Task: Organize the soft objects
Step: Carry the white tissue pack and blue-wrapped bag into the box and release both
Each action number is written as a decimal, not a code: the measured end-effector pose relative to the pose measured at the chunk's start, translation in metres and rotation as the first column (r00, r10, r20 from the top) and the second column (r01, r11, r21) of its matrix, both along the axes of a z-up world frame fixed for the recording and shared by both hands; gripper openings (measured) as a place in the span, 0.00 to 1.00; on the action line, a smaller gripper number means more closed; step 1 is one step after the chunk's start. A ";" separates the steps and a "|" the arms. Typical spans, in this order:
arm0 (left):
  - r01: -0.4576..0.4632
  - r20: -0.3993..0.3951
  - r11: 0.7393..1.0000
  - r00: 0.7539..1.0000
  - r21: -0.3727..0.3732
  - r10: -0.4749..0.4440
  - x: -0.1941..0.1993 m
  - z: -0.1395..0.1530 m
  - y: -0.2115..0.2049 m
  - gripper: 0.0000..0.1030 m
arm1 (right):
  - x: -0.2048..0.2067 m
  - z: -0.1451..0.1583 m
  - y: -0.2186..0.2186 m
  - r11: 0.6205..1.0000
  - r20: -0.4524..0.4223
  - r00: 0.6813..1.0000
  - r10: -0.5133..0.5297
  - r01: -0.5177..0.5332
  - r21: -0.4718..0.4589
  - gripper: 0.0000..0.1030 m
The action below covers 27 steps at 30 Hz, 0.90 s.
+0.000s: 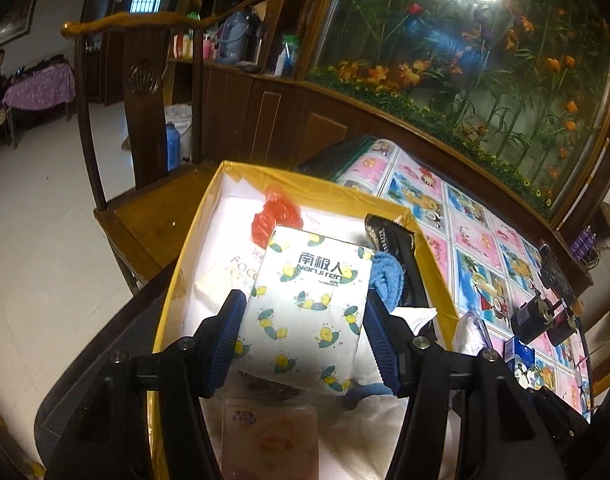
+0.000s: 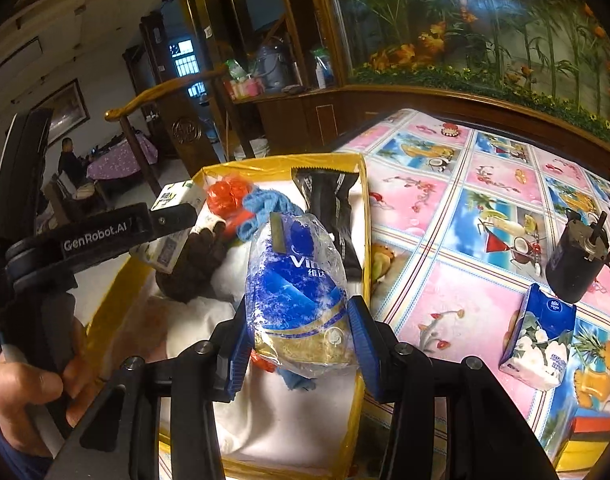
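My left gripper (image 1: 301, 320) clamps lemon-print tissue pack (image 1: 305, 304), right gripper (image 2: 301, 336) clamps blue tissue pack (image 2: 297, 280); both over yellow box (image 2: 365, 240) (already part-filled). Small tissue pack (image 2: 539, 344) left on tablecloth (image 2: 445, 208).

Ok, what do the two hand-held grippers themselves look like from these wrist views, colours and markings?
Both match: the left hand-held gripper and the right hand-held gripper have black angular finger arms with round silver bolt heads, tipped with blue ribbed pads. In the right wrist view, the left unit's black body carries white "GenRobot.AI" lettering. No cables are visible. A bare hand grips its handle; no sleeve is clearly visible.
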State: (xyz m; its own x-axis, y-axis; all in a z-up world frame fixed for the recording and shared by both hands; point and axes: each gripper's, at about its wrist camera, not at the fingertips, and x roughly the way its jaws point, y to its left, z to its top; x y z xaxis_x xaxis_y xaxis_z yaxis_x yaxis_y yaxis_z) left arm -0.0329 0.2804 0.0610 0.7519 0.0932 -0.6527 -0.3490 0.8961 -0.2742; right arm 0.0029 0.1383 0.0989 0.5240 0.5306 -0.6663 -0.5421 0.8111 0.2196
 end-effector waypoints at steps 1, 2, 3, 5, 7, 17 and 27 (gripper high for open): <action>-0.001 -0.007 1.000 1.000 -0.004 0.001 0.001 -0.002 0.001 0.57 | 0.000 -0.002 0.002 1.000 -0.004 1.000 0.007 -0.007 -0.007 0.49; -0.001 -0.016 1.000 1.000 -0.014 0.001 0.003 -0.004 0.003 0.57 | -0.001 -0.004 0.003 1.000 -0.006 1.000 0.011 -0.011 -0.016 0.49; 0.003 -0.024 1.000 1.000 -0.023 -0.003 0.003 -0.006 0.002 0.57 | -0.001 -0.005 0.004 1.000 -0.007 1.000 0.012 -0.013 -0.022 0.49; 0.006 -0.036 0.999 0.999 -0.034 -0.007 0.005 -0.009 0.003 0.56 | 0.001 -0.009 0.004 0.999 -0.016 1.000 0.015 -0.015 -0.030 0.49; 0.008 -0.036 0.999 0.999 -0.033 -0.009 0.005 -0.009 0.002 0.56 | 0.001 -0.011 0.004 0.999 -0.018 1.000 0.016 -0.016 -0.032 0.50; 0.010 -0.032 0.999 0.999 -0.047 -0.011 0.003 -0.009 0.002 0.58 | -0.002 -0.011 0.006 0.999 -0.014 0.999 0.036 -0.036 -0.037 0.52; 0.041 -0.009 0.999 0.999 -0.035 -0.041 -0.004 -0.002 -0.004 0.64 | -0.012 0.002 -0.001 0.999 0.024 0.999 0.049 -0.049 0.020 0.66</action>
